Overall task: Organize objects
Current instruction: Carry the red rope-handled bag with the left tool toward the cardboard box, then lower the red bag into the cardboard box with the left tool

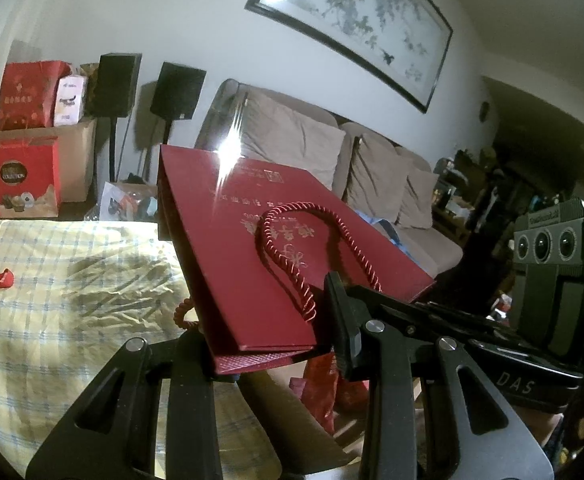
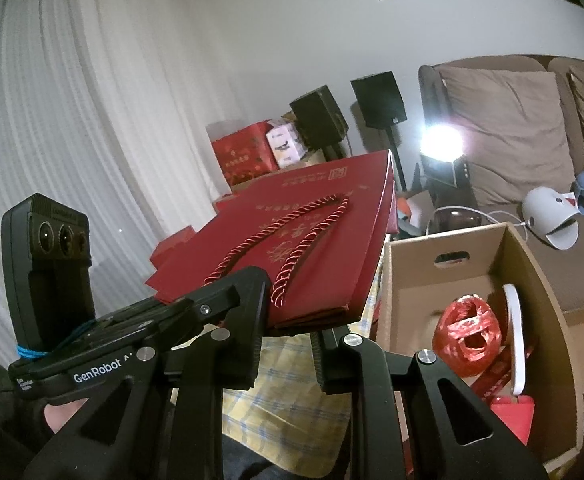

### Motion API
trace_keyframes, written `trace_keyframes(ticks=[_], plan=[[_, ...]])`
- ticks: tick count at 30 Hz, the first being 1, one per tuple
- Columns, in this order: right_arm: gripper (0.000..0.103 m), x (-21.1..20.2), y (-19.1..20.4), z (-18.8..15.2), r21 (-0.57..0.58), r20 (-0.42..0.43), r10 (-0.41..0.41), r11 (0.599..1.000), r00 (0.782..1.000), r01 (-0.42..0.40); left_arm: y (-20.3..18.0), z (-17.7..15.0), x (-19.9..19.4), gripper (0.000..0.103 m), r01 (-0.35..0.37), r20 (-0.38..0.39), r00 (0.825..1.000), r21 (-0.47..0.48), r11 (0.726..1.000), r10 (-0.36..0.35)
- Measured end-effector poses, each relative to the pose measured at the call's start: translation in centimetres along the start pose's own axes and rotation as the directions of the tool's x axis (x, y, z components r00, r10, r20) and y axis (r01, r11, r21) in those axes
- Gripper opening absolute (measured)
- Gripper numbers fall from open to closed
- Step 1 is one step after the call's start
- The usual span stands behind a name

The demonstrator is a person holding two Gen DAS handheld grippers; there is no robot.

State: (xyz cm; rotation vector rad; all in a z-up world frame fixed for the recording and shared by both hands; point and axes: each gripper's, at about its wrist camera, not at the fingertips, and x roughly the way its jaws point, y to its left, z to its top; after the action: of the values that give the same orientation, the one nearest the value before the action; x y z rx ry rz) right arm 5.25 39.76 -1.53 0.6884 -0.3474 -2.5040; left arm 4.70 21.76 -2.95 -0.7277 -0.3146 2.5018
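A flat-folded dark red paper gift bag (image 1: 252, 248) with a twisted cord handle (image 1: 292, 232) hangs in the air above the table, tilted. My left gripper (image 1: 264, 336) is shut on the bag's near edge, one finger above it and one below. My right gripper (image 2: 292, 320) is shut on the same edge of the bag (image 2: 316, 248), a little to the side. In the left wrist view the right gripper (image 1: 380, 294) reaches in from the right. In the right wrist view the left gripper (image 2: 212, 304) comes in from the left.
A table under a yellow checked cloth (image 1: 52, 280) lies below the bag. An open cardboard box (image 2: 412, 264) at the right holds a red twine ball (image 2: 468, 336). Red gift bags (image 1: 16, 184), two black speakers (image 1: 176, 92) and a sofa (image 1: 372, 168) stand behind.
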Motion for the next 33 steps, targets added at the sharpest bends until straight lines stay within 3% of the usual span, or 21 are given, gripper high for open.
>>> trace_keyframes(ticks=[33], plan=[[0.020,-1.6,-2.1,0.1,0.025,-0.006,-0.032,0.999,0.999,0.032,-2.1,-0.2,2.2,0.032,0.044,-0.040,0.998,-0.021,0.999,-0.045]])
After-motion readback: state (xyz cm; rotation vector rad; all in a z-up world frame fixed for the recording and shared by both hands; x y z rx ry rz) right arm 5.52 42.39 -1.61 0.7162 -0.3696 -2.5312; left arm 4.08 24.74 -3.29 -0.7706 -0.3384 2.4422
